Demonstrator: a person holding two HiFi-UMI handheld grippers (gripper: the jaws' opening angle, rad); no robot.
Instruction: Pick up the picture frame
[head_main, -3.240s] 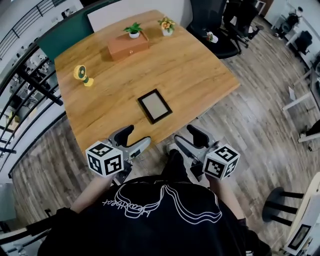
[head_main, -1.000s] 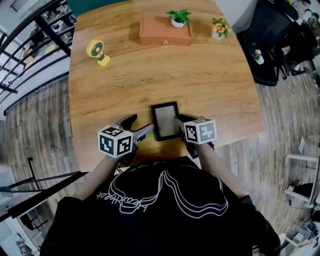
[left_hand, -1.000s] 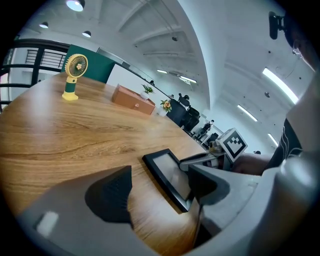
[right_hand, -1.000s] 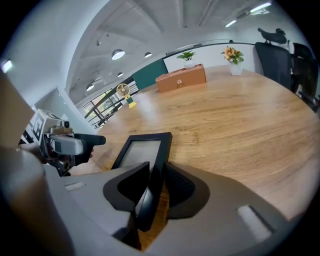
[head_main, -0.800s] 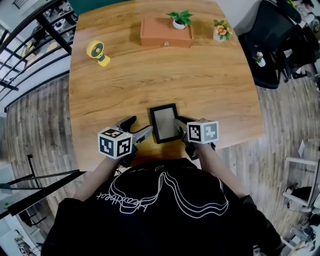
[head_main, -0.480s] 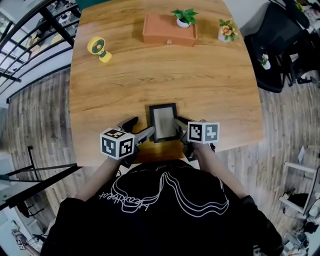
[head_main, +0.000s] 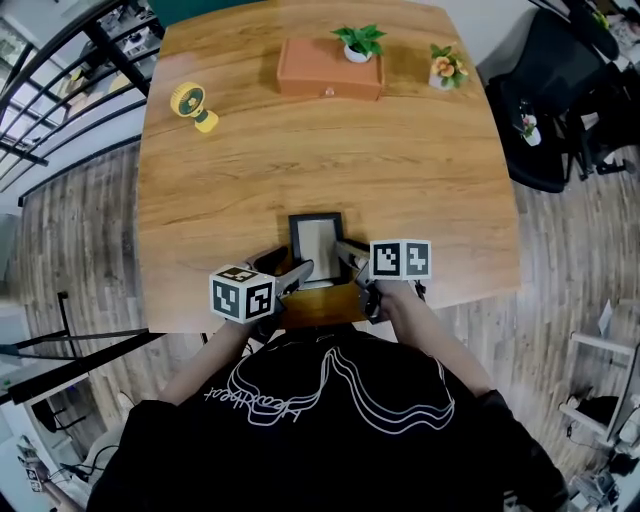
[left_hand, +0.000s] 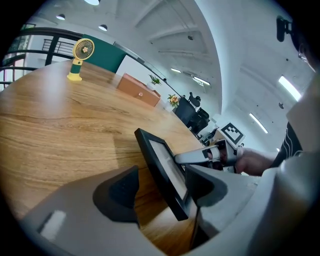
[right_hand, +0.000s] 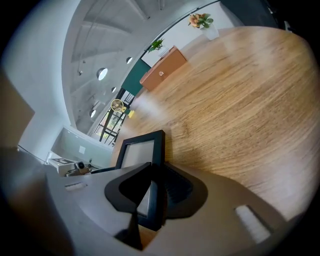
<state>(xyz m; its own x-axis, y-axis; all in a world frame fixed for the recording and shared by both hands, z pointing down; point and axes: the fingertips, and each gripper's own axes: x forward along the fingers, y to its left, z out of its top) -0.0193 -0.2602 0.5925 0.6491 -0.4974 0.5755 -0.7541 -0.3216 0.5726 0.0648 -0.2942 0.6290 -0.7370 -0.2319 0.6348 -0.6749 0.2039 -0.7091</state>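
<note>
I see a wooden table (head_main: 400, 160) standing on a plank floor (head_main: 80, 250). Near its far edge lies an orange box (head_main: 330, 68), with 1 green plant (head_main: 357, 42) in a white pot on top of it. Right of the box, and apart from it, stands a small pot of flowers (head_main: 445, 66). A yellow fan (head_main: 190, 103) stands upright toward the far left corner. A black railing (head_main: 60, 90) runs along the left side, and black chairs (head_main: 545, 110) crowd the far right.
</note>
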